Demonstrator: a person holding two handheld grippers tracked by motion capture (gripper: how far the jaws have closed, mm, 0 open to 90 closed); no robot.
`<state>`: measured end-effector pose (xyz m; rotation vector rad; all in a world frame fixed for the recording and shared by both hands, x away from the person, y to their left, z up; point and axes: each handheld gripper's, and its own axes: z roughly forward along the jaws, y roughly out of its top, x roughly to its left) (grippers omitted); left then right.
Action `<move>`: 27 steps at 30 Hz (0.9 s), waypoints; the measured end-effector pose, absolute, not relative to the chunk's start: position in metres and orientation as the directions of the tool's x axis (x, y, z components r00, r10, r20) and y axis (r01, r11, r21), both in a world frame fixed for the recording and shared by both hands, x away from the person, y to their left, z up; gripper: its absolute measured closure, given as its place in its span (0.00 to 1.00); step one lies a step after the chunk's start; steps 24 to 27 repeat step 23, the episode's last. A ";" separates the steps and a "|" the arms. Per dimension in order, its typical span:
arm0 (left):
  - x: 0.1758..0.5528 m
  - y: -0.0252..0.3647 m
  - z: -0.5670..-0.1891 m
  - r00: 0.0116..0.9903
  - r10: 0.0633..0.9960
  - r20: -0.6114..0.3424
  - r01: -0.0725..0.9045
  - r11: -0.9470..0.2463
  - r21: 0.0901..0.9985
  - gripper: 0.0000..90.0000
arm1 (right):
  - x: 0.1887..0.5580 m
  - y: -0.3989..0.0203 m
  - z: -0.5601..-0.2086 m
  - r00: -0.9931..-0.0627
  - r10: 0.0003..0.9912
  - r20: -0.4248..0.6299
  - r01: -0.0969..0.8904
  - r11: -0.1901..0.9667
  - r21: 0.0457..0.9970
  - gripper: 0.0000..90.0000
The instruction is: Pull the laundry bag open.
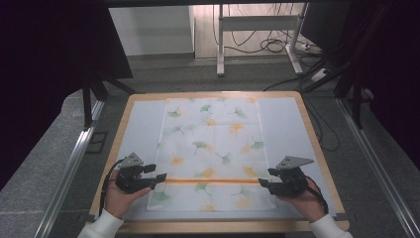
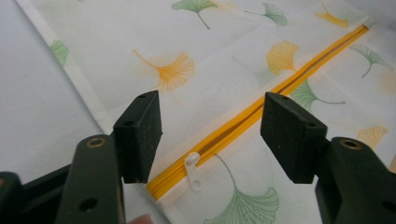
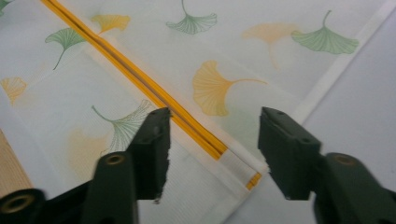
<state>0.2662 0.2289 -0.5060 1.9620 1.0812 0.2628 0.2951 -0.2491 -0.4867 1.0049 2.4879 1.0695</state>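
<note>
A white cloth bag (image 1: 213, 148) printed with green and orange ginkgo leaves lies flat on the table. An orange zipper (image 1: 213, 180) runs across its near part. My left gripper (image 1: 159, 180) is at the zipper's left end, open, its jaws either side of the white zipper pull (image 2: 192, 170). My right gripper (image 1: 264, 178) is at the zipper's right end (image 3: 236, 161), open, with nothing pressed between its pads. In the right gripper view the zipper (image 3: 140, 79) runs up to the left.
The bag rests on a pale mat (image 1: 287, 129) over a wooden tabletop (image 1: 317, 148). Metal rails (image 1: 69, 168) flank the table. A white stand (image 1: 257, 25) and cables (image 1: 272, 45) lie on the floor beyond.
</note>
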 end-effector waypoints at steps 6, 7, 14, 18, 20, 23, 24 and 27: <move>0.262 0.221 -0.512 0.614 0.774 -0.153 0.574 -0.305 0.760 0.37 | 0.293 -0.264 -0.485 -0.713 0.697 0.070 0.498 0.435 0.750 0.38; 0.261 0.221 -0.513 0.619 0.771 -0.152 0.573 -0.311 0.758 0.37 | 0.293 -0.266 -0.485 -0.713 0.698 0.067 0.495 0.434 0.753 0.37; 0.253 0.217 -0.513 0.630 0.766 -0.127 0.557 -0.331 0.762 0.33 | 0.289 -0.279 -0.486 -0.698 0.712 0.075 0.502 0.412 0.761 0.35; 0.254 0.218 -0.514 0.623 0.771 -0.128 0.559 -0.325 0.763 0.32 | 0.289 -0.280 -0.486 -0.698 0.712 0.074 0.495 0.405 0.768 0.33; 0.254 0.219 -0.514 0.622 0.772 -0.127 0.558 -0.324 0.764 0.31 | 0.290 -0.280 -0.487 -0.699 0.712 0.070 0.493 0.408 0.768 0.31; 0.254 0.220 -0.514 0.619 0.774 -0.132 0.560 -0.318 0.765 0.31 | 0.290 -0.279 -0.488 -0.699 0.712 0.068 0.493 0.410 0.768 0.29; 0.254 0.220 -0.514 0.619 0.774 -0.132 0.560 -0.318 0.765 0.31 | 0.290 -0.279 -0.488 -0.699 0.712 0.068 0.493 0.410 0.768 0.29; 0.254 0.220 -0.514 0.619 0.774 -0.132 0.560 -0.318 0.765 0.31 | 0.290 -0.279 -0.488 -0.699 0.712 0.068 0.493 0.410 0.768 0.29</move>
